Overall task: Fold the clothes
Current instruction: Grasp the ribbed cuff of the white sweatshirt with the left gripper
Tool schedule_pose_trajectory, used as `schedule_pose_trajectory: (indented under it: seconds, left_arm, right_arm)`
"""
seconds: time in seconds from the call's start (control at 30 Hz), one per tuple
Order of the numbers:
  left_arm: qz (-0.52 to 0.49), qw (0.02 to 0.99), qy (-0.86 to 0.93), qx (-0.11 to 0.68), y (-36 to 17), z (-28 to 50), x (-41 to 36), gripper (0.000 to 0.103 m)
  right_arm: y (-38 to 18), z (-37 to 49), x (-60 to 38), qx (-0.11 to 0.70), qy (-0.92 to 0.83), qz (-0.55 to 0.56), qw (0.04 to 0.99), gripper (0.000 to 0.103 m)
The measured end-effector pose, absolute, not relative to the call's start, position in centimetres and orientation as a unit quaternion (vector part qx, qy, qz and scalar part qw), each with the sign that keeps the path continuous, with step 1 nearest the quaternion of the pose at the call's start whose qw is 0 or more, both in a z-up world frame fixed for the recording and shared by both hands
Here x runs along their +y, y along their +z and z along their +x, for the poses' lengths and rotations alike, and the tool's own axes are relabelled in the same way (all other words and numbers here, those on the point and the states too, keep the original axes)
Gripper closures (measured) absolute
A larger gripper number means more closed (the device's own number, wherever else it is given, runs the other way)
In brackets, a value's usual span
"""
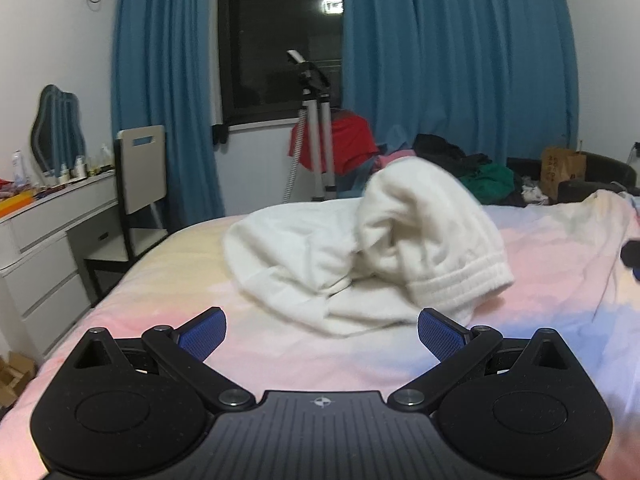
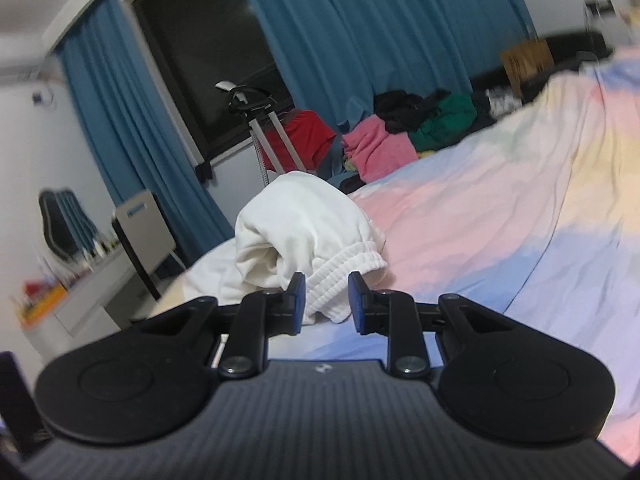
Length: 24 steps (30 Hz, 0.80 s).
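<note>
Behind bed [image 1: 168, 280]: tripod [image 1: 316, 128], clothes pile [image 2: 400, 136].

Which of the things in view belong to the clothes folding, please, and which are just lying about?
Belongs to the job:
white garment
left hand-held gripper, open
right hand-held gripper, its ribbed hem between the fingers
bed cover

Lying about:
tripod
red cloth
pink cloth
green cloth
chair

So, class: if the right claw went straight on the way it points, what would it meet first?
The right claw, partly open, would likely first meet the ribbed hem of the white garment bunched on the bed; the hem already sits between its fingers, though depth is unclear.
</note>
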<state>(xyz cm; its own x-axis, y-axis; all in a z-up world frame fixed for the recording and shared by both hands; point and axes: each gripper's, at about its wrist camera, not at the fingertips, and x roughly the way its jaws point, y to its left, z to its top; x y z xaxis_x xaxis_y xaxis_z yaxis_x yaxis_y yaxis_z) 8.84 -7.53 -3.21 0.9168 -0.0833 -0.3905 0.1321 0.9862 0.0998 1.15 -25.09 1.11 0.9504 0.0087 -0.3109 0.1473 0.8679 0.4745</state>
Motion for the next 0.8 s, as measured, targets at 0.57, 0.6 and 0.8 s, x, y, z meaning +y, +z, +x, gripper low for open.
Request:
schedule_pose_trajectory:
  seconds: [0.57,0.6,0.8]
  left_arm:
    - [0.401,0.909,-0.082,0.076,-13.7,19.2,-27.2,0.005]
    - [0.412,0.906,-0.064,0.063,-14.1,19.8,-27.7,0.008]
    - [0.333,0.943,-0.012,-0.009,-11.6,20.5,-27.4,0.053]
  right_arm:
    - [-2.3,3.5,-31.9,0.181,-0.121,0.318,0.923,0.075]
    - [-2.5,3.8,-32.2,0.183,-0.126,0.321,0.921,0.075]
    - [-4.0,5.2,-33.5,0.197,-0.145,0.335,0.91,0.075]
